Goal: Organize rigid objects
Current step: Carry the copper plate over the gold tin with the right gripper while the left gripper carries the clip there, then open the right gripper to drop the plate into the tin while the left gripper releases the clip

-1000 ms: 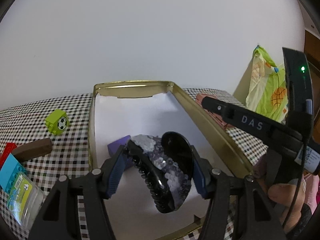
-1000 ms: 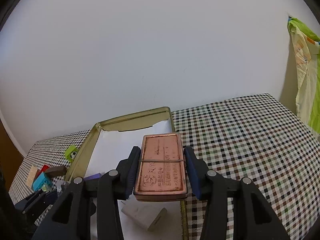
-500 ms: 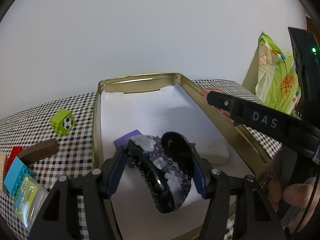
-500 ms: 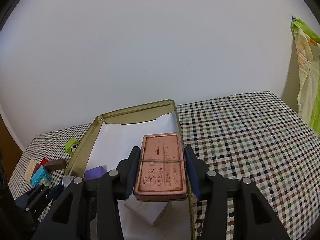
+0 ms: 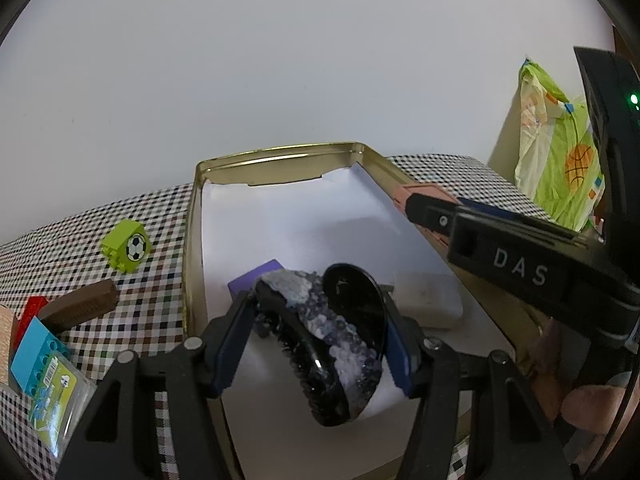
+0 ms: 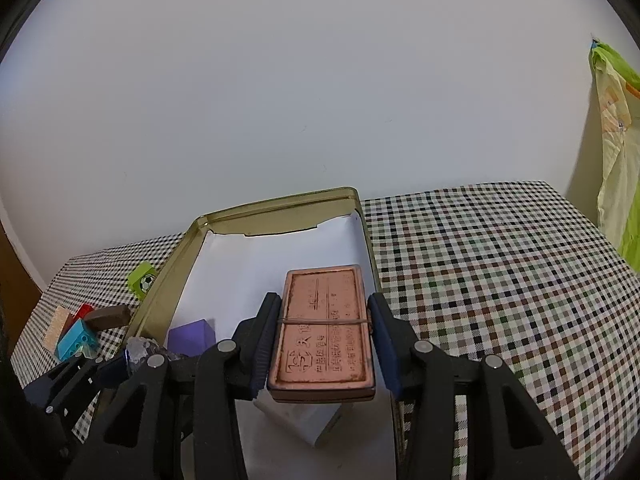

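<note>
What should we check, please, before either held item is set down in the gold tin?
1. Left tongs gripping the black hair claw: ok, pads press both its sides.
2. Right tongs gripping the copper plate: ok, held flat between the pads.
3. Both items above the gold tin: ok.
4. Free floor in the tin: ok, the far half is bare; the purple block and white block sit at the near end.
5. Clearance between the two tongs: cannot tell, they look close.
6. Height above the tin floor: cannot tell.
</note>
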`<state>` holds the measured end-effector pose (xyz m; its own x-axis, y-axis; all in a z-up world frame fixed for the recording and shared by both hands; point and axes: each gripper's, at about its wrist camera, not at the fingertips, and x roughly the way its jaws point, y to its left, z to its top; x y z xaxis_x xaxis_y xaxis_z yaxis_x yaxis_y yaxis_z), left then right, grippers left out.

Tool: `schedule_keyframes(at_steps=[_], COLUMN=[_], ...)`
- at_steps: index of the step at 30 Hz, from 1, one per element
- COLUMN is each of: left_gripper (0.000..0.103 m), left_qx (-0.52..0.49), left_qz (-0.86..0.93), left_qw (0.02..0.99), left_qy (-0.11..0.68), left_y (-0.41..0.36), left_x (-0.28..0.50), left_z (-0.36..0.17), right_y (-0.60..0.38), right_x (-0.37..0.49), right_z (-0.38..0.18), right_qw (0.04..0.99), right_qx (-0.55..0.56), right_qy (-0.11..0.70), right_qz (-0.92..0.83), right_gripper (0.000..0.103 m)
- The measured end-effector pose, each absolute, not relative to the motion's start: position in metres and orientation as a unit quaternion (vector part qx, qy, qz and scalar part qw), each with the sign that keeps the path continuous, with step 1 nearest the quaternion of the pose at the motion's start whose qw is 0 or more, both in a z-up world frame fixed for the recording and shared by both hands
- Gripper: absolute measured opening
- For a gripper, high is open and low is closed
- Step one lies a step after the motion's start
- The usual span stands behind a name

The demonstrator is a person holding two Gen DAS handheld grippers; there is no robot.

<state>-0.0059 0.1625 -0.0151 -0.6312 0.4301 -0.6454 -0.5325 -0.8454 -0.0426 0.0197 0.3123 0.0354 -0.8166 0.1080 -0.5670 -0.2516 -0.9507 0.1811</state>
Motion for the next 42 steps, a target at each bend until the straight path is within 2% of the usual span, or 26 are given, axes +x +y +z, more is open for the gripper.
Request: schedule_keyframes(at_steps=[34, 37, 38, 40, 42], left_gripper=[0.062, 0.07, 0.077, 0.082, 0.097], left_qx=[-0.337, -0.332, -0.33, -0.323, -0.311], left_qz=[0.901, 0.903, 0.904, 0.907, 0.911], left_qw=[0.247, 0.244, 0.243, 0.243, 0.251], left_qy=[0.118, 0.125, 0.125, 0.118, 0.102], left_y=[0.168, 0.169, 0.169, 0.167, 0.163], left_x=[-0.003, 0.001, 0.002, 0.005, 0.009], left_z=[-0.018, -0.017, -0.016, -0.01, -0.002], right_y=[0.307, 0.305, 0.305, 0.304, 0.306], right_x=[0.02, 0.023, 0.025, 0.033, 0.042], right_z=[0.035, 0.036, 0.037, 0.042, 0.048], right_qw=[0.102, 0.106, 0.108, 0.12, 0.137], right_qx=[-0.281, -0.272, -0.267, -0.248, -0.224], right_qy=[0.122, 0.119, 0.119, 0.118, 0.119], right_qz=[0.947, 0.949, 0.95, 0.954, 0.958], right_gripper=[0.049, 0.059, 0.063, 0.063, 0.067])
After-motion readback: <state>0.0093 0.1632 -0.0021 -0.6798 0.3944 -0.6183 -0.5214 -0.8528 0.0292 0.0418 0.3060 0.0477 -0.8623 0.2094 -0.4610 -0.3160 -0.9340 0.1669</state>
